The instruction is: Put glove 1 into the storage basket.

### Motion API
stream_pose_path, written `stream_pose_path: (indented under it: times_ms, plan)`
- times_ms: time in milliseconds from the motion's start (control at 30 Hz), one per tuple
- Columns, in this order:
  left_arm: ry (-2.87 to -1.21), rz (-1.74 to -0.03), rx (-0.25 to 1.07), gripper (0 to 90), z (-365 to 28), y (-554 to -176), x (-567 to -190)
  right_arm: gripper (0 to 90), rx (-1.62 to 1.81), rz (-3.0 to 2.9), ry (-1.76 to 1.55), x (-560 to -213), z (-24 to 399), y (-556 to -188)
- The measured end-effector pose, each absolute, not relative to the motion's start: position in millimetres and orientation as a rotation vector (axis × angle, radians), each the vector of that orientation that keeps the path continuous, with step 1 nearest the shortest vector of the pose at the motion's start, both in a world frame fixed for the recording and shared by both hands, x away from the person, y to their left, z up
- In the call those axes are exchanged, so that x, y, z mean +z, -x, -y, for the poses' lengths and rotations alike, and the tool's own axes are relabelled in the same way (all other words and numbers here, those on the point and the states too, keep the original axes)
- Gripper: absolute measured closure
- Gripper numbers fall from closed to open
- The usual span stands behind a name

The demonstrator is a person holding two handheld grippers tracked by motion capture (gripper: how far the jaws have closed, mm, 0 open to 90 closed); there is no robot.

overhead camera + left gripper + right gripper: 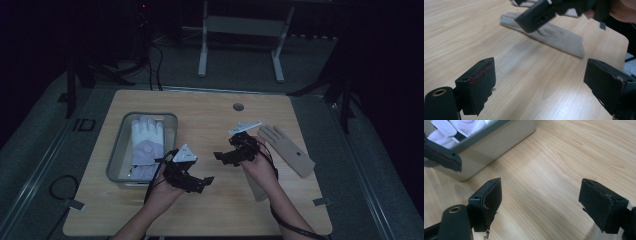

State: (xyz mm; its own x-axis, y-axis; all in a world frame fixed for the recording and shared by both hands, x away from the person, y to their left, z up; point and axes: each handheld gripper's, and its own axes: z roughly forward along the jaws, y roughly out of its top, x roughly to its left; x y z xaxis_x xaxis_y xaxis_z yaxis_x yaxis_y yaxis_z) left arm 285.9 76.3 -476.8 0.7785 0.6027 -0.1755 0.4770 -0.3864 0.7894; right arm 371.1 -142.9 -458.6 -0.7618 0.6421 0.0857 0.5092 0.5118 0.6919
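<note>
A white glove (146, 142) lies in a metal tray (118, 150) on the left of the wooden table. One beige glove (289, 149) lies flat at the right. A second beige glove (258, 189) is partly hidden under the person's right hand. My left gripper (206, 181) hovers just right of the tray, pointing right, open and empty. My right gripper (220, 156) faces it from the right, open and empty. In the left gripper view my own left gripper (541, 80) frames bare wood before the nearer beige glove (559, 37). The right gripper (541, 200) looks toward the tray (499, 142).
A round grommet hole (238, 106) sits near the table's far edge. Bare wood lies between the two grippers (212, 135). A metal stand (240, 30) is on the floor beyond the table. Cables trail from both hands off the near edge.
</note>
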Motion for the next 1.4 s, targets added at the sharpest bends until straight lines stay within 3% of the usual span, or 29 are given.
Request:
stream_pose_path:
  times_ms: [433,600,1400]
  plan:
    - [-2.063,-0.75,0.164,9.0,-59,-280,-499,14.3,1.125,-2.546,-0.957,-470,174,-357]
    - [-2.078,-0.732,0.142,2.3,-53,-278,-515,13.8,1.154,-2.506,-0.974,-476,196,-353]
    - [-2.026,-0.694,0.183,2.0,-57,-265,-558,11.6,1.105,-2.498,-1.064,-515,265,-354]
